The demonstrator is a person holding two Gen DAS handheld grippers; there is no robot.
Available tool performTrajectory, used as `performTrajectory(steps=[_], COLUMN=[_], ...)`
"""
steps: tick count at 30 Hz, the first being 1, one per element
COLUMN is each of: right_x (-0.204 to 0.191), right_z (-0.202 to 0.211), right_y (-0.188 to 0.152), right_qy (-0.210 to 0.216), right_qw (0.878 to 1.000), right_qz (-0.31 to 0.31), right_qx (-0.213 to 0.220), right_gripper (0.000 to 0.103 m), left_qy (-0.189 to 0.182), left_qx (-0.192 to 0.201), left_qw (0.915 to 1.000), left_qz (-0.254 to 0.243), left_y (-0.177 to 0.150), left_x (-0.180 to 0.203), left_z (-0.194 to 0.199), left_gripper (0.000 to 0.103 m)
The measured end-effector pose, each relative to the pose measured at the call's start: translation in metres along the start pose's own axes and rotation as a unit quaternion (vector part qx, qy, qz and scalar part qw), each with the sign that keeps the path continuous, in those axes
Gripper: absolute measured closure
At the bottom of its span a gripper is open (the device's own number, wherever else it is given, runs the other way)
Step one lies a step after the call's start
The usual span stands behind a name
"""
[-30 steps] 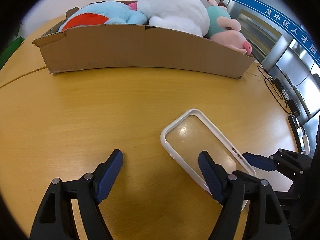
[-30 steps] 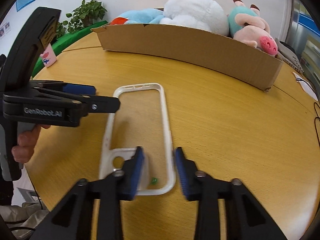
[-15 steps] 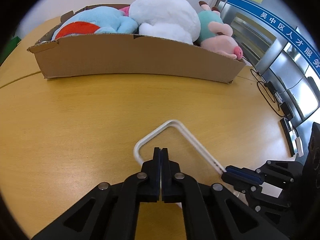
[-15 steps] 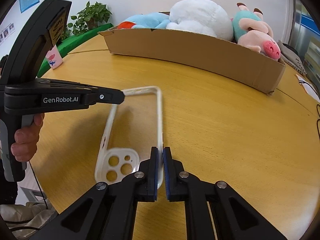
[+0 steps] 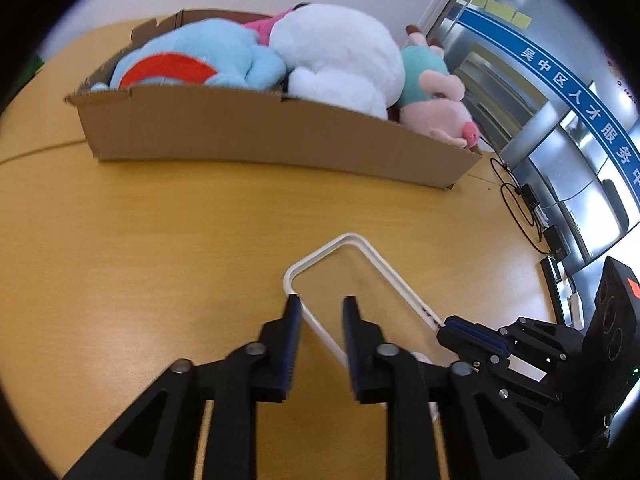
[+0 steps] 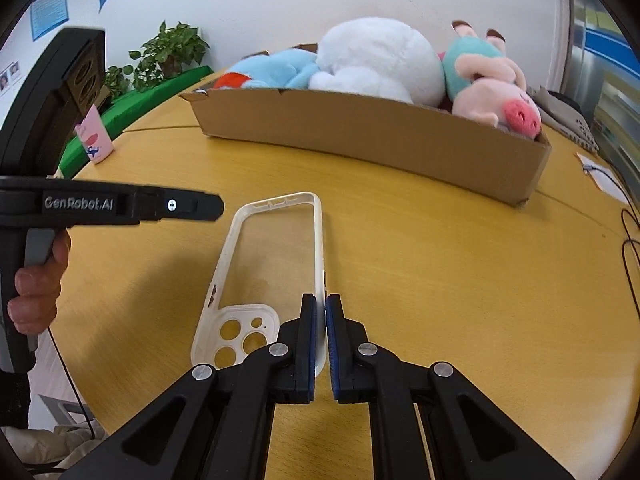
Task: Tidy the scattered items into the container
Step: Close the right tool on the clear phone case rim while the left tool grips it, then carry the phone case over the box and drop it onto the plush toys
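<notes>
- Phone case [image 6: 276,264]: white rim, clear back panel, camera cut-outs at the near end in the right wrist view. It appears tilted, its right long edge clamped between the pads of the right gripper [image 6: 320,320]. In the left wrist view the case [image 5: 344,280] has one long edge between the parted fingers of the left gripper [image 5: 320,312]; whether they touch it cannot be told.
- Cardboard box [image 6: 360,136]: long, low, open-topped, brown, standing on the wooden table [image 6: 440,260] well beyond the case.
- Box contents: a light-blue plush with a red patch [image 5: 192,64], a large white plush [image 5: 340,52], and a teal-and-pink pig plush [image 6: 492,84] at the right end, all rising above the rim.
</notes>
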State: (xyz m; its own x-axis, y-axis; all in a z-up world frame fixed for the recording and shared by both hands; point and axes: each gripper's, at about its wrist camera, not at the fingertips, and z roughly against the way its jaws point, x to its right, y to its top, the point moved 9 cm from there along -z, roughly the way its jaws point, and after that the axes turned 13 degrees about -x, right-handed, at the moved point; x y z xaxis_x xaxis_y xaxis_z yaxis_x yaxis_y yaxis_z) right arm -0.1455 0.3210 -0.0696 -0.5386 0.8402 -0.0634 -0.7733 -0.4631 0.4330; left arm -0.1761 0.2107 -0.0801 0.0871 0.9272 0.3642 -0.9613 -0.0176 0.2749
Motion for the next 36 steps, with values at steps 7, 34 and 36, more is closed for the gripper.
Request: performTrajectory(steps=[7,34,36], right_x=[-0.004,0.023,0.036], right_z=[-0.006,0.144,0.151], right_y=[-0.006,0.220,0.252], right_qy=[0.003,-0.054,-0.066], right_qw=[1.000,0.976,0.973], right_qz=[0.004,0.033,0.028], right_qx=[-0.009,0.208,0.218], right_gripper=[0.097,0.096,0.096], left_qy=[0.009,0.066,0.066], left_qx=[-0.040,0.163,0.171], left_qw=[0.9992,0.9801,0.9777], left_qz=[0.004,-0.092,-0.102], left_y=[-0.006,0.217,0.250], left_x=[0.011,0.053,0.056], left_z=[-0.025,0.174,0.179], left_gripper=[0.068,0.091,0.091])
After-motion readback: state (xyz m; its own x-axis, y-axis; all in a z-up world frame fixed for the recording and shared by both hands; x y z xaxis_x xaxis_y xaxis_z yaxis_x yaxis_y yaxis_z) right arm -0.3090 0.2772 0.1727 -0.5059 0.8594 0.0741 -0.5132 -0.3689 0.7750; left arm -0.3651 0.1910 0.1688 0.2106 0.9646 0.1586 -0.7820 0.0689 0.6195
